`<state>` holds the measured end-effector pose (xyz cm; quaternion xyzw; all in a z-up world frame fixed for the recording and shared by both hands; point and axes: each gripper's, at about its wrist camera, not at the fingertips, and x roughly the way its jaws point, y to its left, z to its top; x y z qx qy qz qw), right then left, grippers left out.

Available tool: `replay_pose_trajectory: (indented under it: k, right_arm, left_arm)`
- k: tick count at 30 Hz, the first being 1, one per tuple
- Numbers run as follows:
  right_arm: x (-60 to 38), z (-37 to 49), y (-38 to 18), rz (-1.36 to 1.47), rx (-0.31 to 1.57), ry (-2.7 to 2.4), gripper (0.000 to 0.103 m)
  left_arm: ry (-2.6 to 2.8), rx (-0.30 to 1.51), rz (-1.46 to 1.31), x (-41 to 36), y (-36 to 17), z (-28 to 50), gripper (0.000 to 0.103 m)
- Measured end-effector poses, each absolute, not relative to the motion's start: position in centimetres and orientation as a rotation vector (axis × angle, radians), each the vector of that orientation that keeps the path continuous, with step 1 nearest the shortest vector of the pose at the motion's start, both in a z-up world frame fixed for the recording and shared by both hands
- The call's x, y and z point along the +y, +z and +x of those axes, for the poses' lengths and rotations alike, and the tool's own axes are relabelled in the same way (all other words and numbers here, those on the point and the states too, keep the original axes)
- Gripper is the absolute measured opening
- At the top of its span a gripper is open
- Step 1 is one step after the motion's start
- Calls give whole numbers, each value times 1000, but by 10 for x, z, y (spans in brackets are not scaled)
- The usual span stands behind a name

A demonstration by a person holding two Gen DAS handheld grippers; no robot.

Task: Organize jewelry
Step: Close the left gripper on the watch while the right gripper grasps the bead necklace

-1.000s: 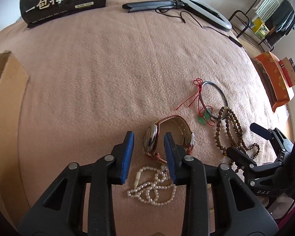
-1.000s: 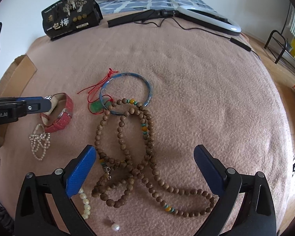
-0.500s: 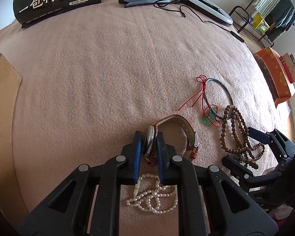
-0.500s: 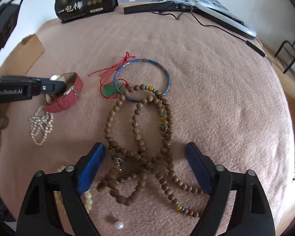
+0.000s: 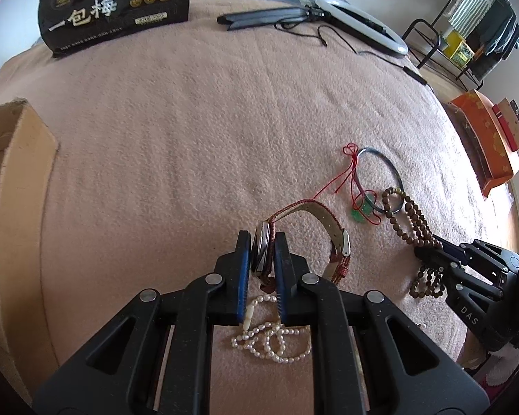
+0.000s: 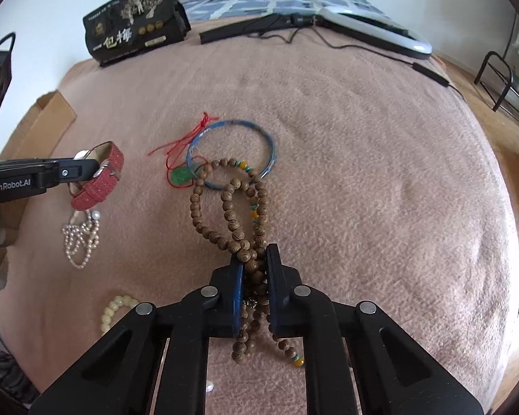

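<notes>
My left gripper is shut on the red-strap watch, clamping its face; the watch also shows in the right wrist view, held by the left gripper. My right gripper is shut on the brown wooden bead necklace; the necklace and right gripper show in the left wrist view. A pearl necklace lies under the left gripper. A blue bangle with a red cord and green pendant lies beyond the beads.
A cream bead bracelet lies at the near left. A cardboard box stands at the left. A black printed package and a ring light with cable lie at the far edge of the pink blanket.
The right gripper went from wide open to shut on the wooden beads. The left gripper closed on the watch face and has tightened on it.
</notes>
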<state>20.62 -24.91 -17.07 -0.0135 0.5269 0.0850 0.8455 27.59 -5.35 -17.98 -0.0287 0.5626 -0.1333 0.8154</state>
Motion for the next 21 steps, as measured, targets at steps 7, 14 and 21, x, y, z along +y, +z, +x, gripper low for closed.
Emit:
replay_pose_trajectory:
  k: [7,14,21]
  right_arm:
    - [-252,195,-138,-8,1010,155,10]
    - [-246,188,-112,-17,933,151,10]
    - [-236,176,-85,-22,872,159,10]
  left_arm:
    - [-276,1138,-70,-42,-151,264,11]
    - [-268,1072,-98,-23,-118,248,11]
    - [-249,1007,-136,2,-86,229,11]
